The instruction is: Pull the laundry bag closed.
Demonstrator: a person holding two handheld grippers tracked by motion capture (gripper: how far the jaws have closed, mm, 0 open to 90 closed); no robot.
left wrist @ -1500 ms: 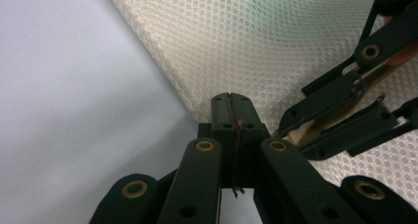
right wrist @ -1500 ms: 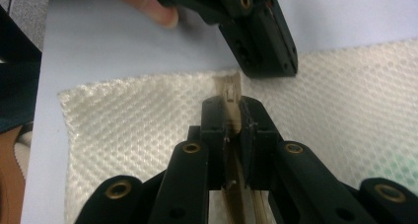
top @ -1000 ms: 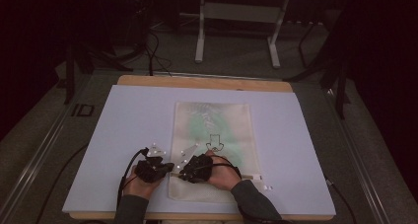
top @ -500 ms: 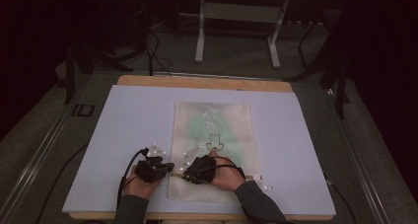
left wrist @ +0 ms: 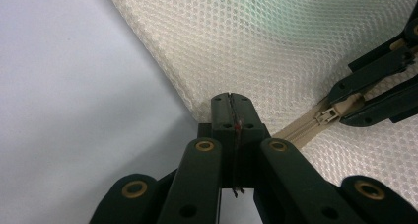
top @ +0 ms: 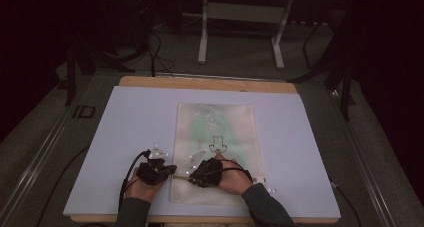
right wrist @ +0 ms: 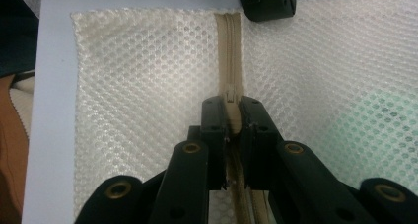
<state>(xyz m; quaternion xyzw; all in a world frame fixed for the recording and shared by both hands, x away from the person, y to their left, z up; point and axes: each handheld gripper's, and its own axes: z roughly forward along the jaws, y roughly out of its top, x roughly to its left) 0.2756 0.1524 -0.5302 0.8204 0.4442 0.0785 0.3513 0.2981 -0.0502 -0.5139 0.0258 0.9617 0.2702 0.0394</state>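
Observation:
A cream mesh bag [top: 217, 137] lies flat on the pale table mat, with a green patch showing through the mesh. A beige zipper [right wrist: 227, 51] runs across its near end. My left gripper [top: 171, 171] is shut on the bag's left edge [left wrist: 197, 100], where the zipper ends, its jaws [left wrist: 230, 104] pressed together. My right gripper [top: 194, 176] is shut on the zipper pull [right wrist: 230, 96], which pokes out between its jaws [right wrist: 230, 110]. The left gripper view shows the right gripper [left wrist: 379, 86] pinching that pull [left wrist: 327, 116]. Both grippers face each other, a short gap apart.
The pale mat [top: 125, 122] covers a wooden table [top: 200, 82]. Small white tags [top: 160, 149] lie by the grippers and near the bag's right corner [top: 270, 189]. Dark floor, cables and a metal stand [top: 240, 32] lie beyond the table's far edge.

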